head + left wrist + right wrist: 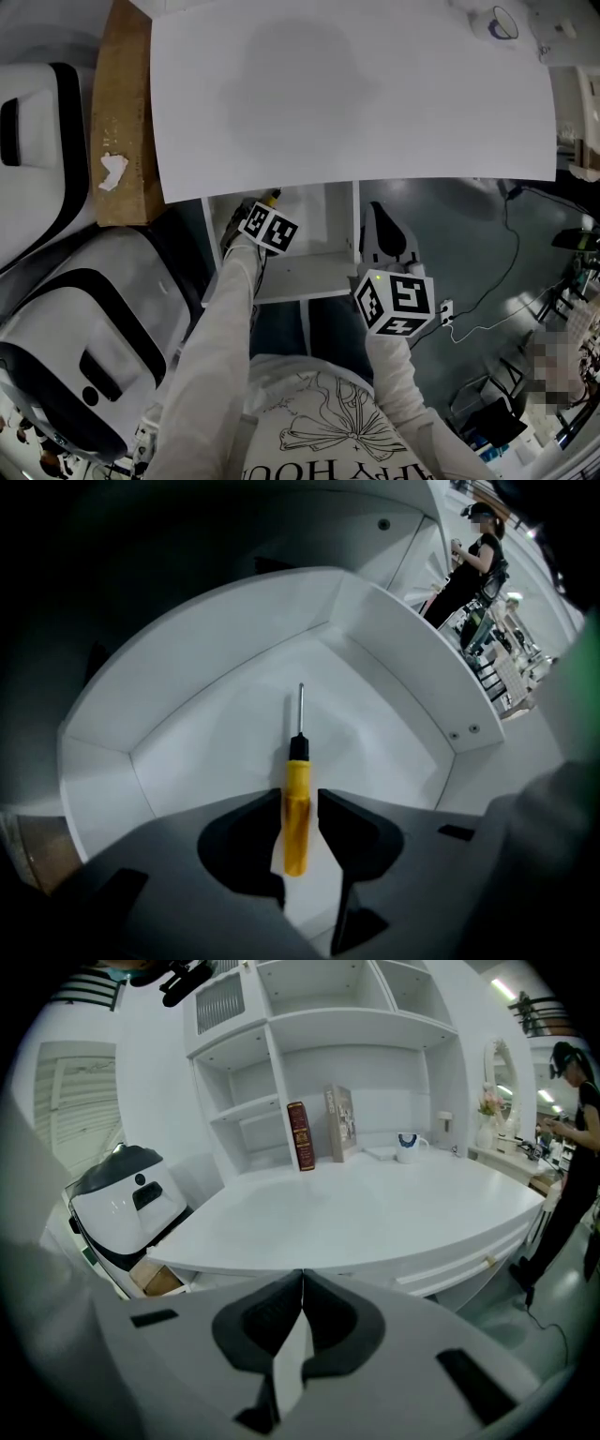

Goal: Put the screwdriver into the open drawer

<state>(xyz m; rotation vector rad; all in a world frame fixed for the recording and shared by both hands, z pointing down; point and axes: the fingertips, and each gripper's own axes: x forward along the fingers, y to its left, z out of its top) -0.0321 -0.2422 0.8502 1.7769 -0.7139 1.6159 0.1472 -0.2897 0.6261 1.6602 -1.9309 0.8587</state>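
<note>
Down on the floor of the open white drawer (394, 639) lies the yellow-handled screwdriver with a thin metal shaft (296, 808), flat, its handle between the parted jaws of the left gripper (298, 797), which do not clamp it. Right gripper (302, 1283): jaws pressed together on nothing, facing the white desk top (375, 1213).

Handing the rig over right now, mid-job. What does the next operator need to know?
Left gripper: points down into the open drawer, jaws apart. The screwdriver lies flat on the drawer floor between them, with a gap on at least one side, so it is not clamped.
Right gripper: shut and empty, held in front of the desk.
Done: the screwdriver is inside the drawer.
Left: probably just lift the left gripper straight out without dragging the screwdriver.
</note>
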